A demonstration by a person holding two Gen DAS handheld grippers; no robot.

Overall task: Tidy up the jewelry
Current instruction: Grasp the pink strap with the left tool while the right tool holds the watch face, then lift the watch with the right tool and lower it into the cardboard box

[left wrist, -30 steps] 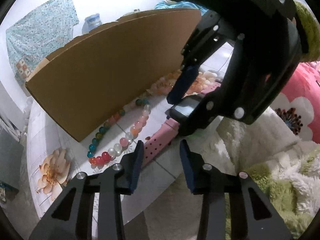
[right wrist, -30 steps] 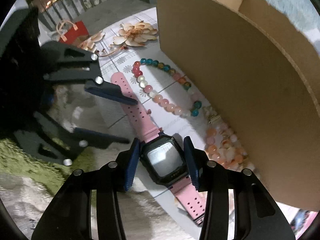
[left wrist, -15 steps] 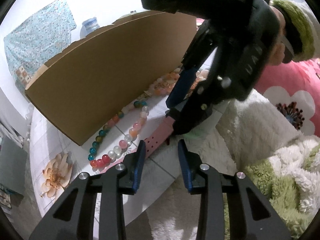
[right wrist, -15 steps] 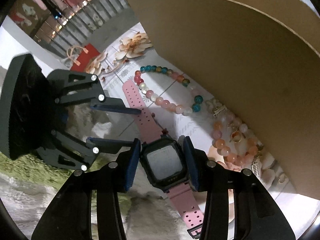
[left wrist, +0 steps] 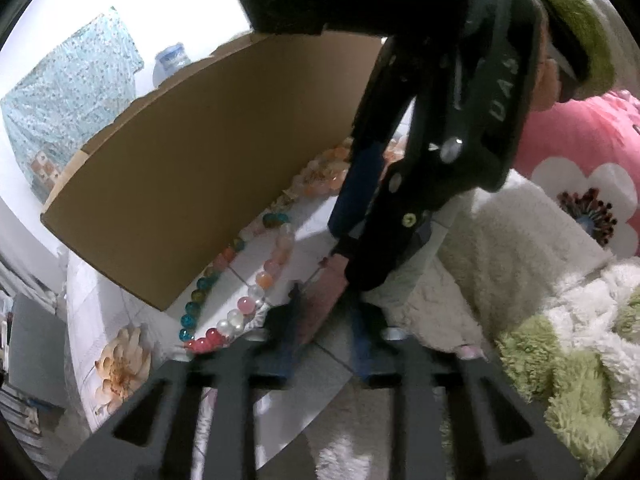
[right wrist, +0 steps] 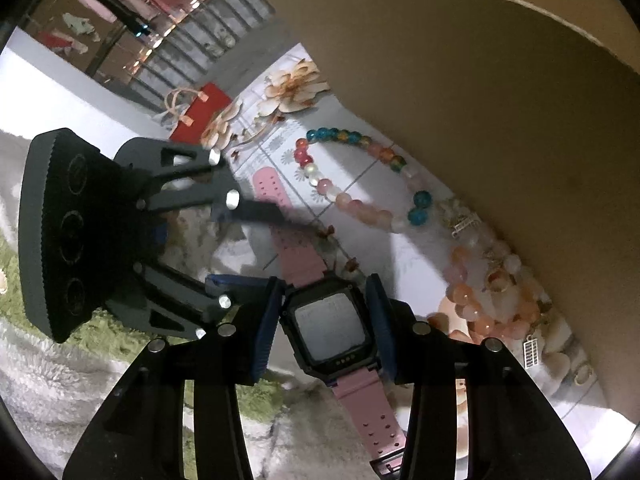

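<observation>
Right gripper [right wrist: 326, 322]: gripped the pink watch [right wrist: 332, 320] by its case.
Left gripper [left wrist: 326, 334]: jaws closing around the strap, not yet pressing.

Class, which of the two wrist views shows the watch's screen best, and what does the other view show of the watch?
The right wrist view: the pink watch faces the camera, its dark screen unobstructed between the right hand-held gripper fingers. The left wrist view shows only a blurred stretch of pink strap; the screen is hidden behind the other gripper.

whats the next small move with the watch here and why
Probably let the left gripper finish closing on the pink strap, then lift with both. The right gripper already clamps the watch body, the strap lies between the left jaws as they close, and the cardboard box stands just beyond.
</observation>
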